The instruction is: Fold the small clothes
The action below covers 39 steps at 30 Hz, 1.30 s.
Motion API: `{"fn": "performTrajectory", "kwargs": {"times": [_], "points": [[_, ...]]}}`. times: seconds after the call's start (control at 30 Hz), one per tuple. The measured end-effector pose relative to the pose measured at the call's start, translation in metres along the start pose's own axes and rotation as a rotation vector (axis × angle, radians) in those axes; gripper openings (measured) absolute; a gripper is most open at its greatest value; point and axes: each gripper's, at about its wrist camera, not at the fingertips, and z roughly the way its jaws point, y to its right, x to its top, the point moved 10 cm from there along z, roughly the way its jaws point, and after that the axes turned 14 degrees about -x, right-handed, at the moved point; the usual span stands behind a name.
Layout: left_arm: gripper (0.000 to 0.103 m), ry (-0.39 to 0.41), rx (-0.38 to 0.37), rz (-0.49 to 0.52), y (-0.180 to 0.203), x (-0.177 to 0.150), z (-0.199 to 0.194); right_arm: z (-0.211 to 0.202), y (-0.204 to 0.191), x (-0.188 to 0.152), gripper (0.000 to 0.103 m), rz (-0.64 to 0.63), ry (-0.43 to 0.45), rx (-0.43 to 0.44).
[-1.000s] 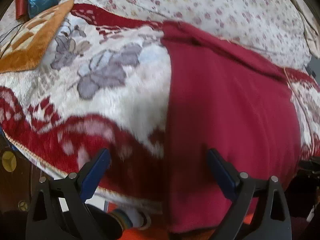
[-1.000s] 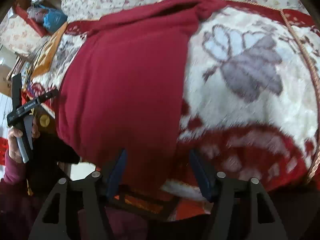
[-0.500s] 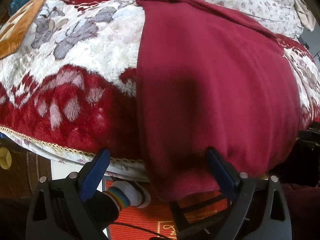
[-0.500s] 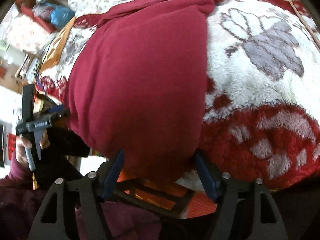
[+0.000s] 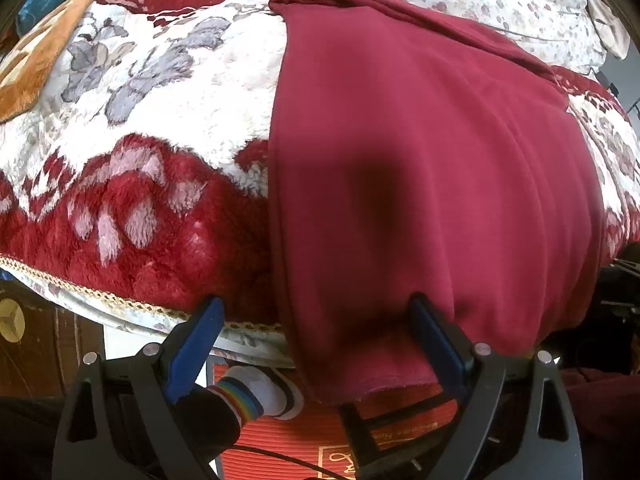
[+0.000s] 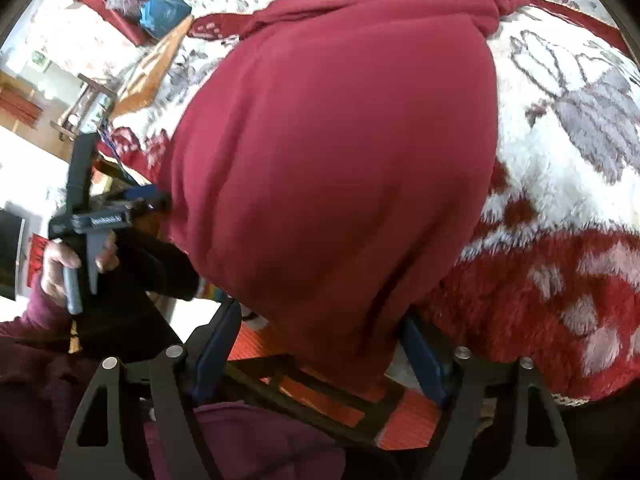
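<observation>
Jaws wide open both sides, straddling red garment hem w/o gripping.

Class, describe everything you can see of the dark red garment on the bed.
The dark red garment is plain, soft-looking knit, smoothed along a plush floral blanket. Its far end is bunched into a rolled band; its near hem hangs over the bed edge. A shadow darkens its middle. The left gripper and right gripper both stand open at that hanging hem, each with blue pads either side of a lower corner; whether they touch it is unclear.
</observation>
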Motion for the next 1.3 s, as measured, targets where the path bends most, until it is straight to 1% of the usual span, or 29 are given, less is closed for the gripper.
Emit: {"fn": "performTrajectory", "kwargs": {"times": [0.03,0.07,0.1,0.13,0.17,0.2,0.23,0.27,0.3,0.33,0.37,0.4,0.47,0.53,0.6,0.67,0.77,0.83,0.9,0.93,1.0,1.03,1.1,1.2,1.23,1.3], "points": [[0.093,0.000,0.000,0.001,0.000,0.000,0.000,-0.001,0.003,0.001,0.078,0.014,0.004,0.000],[0.093,0.000,0.000,0.002,0.000,0.000,0.000,-0.001,0.005,0.002,0.071,0.035,0.007,-0.001],[0.093,0.000,0.001,0.005,0.000,0.000,0.000,-0.001,0.009,0.003,0.067,0.062,0.011,0.003],[0.093,-0.003,0.004,0.011,0.000,-0.001,0.001,-0.001,0.013,0.003,0.058,0.082,0.014,0.005],[0.093,-0.006,0.006,0.019,0.000,-0.002,0.002,-0.002,0.018,0.003,0.042,0.100,0.014,0.000],[0.083,-0.010,0.005,0.026,0.002,-0.003,0.002,-0.003,0.023,0.002,0.034,0.118,0.011,-0.005],[0.064,-0.019,-0.004,0.030,0.005,-0.005,0.002,-0.007,0.027,0.002,0.023,0.146,0.010,0.017],[0.061,-0.025,-0.003,0.029,0.006,-0.007,0.002,-0.010,0.026,0.003,0.019,0.160,0.011,0.052],[0.043,-0.027,-0.021,0.028,0.008,-0.008,0.000,-0.016,0.021,0.005,0.018,0.162,0.018,0.096],[0.028,-0.038,-0.039,0.021,0.010,-0.010,-0.001,-0.020,0.017,0.007,0.017,0.157,0.029,0.111],[0.021,-0.045,-0.049,0.011,0.010,-0.010,-0.003,-0.024,0.013,0.010,0.017,0.148,0.042,0.124],[0.006,-0.047,-0.072,0.001,0.011,-0.010,-0.005,-0.028,0.009,0.013,0.017,0.144,0.049,0.134],[0.007,-0.043,-0.154,-0.037,0.014,-0.006,-0.016,-0.037,0.003,0.021,0.016,0.145,0.069,0.168],[0.007,-0.023,-0.206,-0.043,0.017,0.004,-0.032,-0.046,-0.001,0.030,0.016,0.151,0.096,0.200],[0.007,0.007,-0.236,-0.039,0.020,0.016,-0.048,-0.062,0.000,0.046,0.016,0.178,0.142,0.250],[0.007,0.055,-0.258,-0.028,0.024,0.036,-0.067,-0.076,0.003,0.062,0.016,0.203,0.190,0.279],[0.007,0.121,-0.283,-0.023,0.028,0.071,-0.088,-0.100,0.014,0.093,0.016,0.252,0.286,0.314],[0.007,0.161,-0.279,-0.028,0.029,0.097,-0.095,-0.113,0.023,0.114,0.014,0.280,0.346,0.321],[0.007,0.201,-0.267,-0.023,0.032,0.131,-0.096,-0.119,0.030,0.132,0.014,0.303,0.384,0.321],[0.007,0.210,-0.267,-0.026,0.035,0.138,-0.094,-0.123,0.037,0.146,0.014,0.320,0.409,0.315],[0.007,0.225,-0.285,-0.053,0.036,0.167,-0.089,-0.125,0.046,0.166,0.013,0.350,0.436,0.328],[0.007,0.229,-0.294,-0.064,0.035,0.188,-0.081,-0.127,0.054,0.176,0.013,0.364,0.451,0.326],[0.007,0.241,-0.281,-0.073,0.031,0.206,-0.073,-0.128,0.069,0.197,0.013,0.383,0.469,0.302],[0.007,0.251,-0.231,-0.089,0.019,0.241,-0.054,-0.121,0.091,0.229,0.013,0.428,0.484,0.288],[0.007,0.251,-0.213,-0.103,0.013,0.257,-0.045,-0.115,0.102,0.244,0.012,0.448,0.488,0.267],[0.007,0.251,-0.209,-0.132,0.006,0.280,-0.031,-0.103,0.122,0.263,0.011,0.494,0.483,0.246]]}}
